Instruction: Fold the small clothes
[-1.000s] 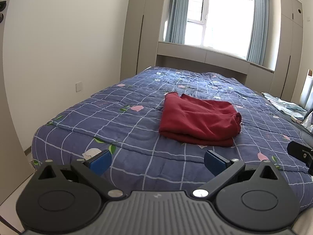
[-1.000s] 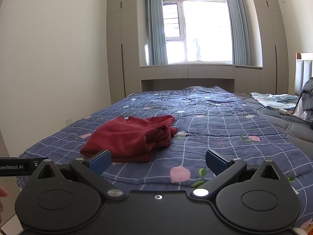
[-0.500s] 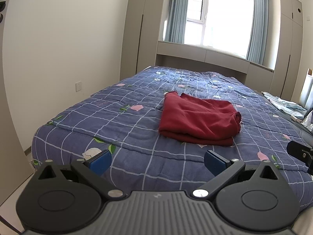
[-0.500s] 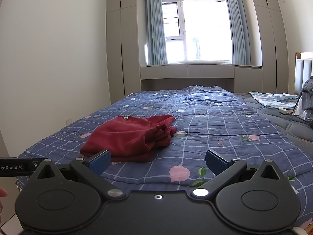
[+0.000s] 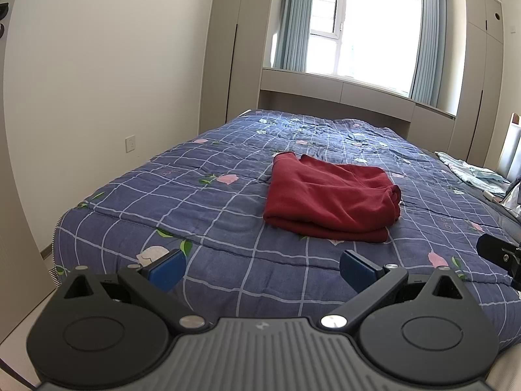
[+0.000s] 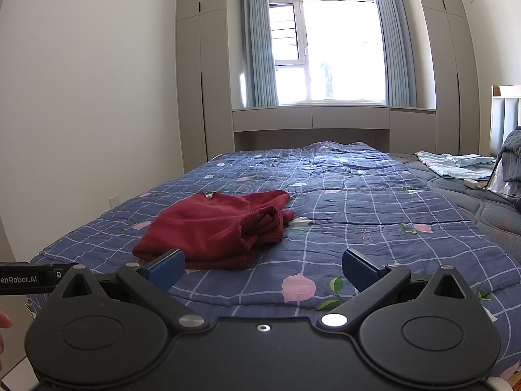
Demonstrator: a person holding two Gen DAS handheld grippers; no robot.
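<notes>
Both tools hang back from the bed (image 5: 202,195) here. The left hand-held gripper (image 5: 262,265) has its blue-padded jaws spread wide with nothing between them, and the right hand-held gripper (image 6: 263,267) is just the same, wide apart and holding nothing. The red garment (image 5: 332,200) lies folded on the blue checked quilt, ahead of both tools and touched by neither. Over on the far right side, light blue clothes (image 6: 456,166) sit in a loose heap.

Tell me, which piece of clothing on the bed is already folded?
The dark red garment on the checked quilt; the pale blue clothes by the far right edge lie loose.
</notes>
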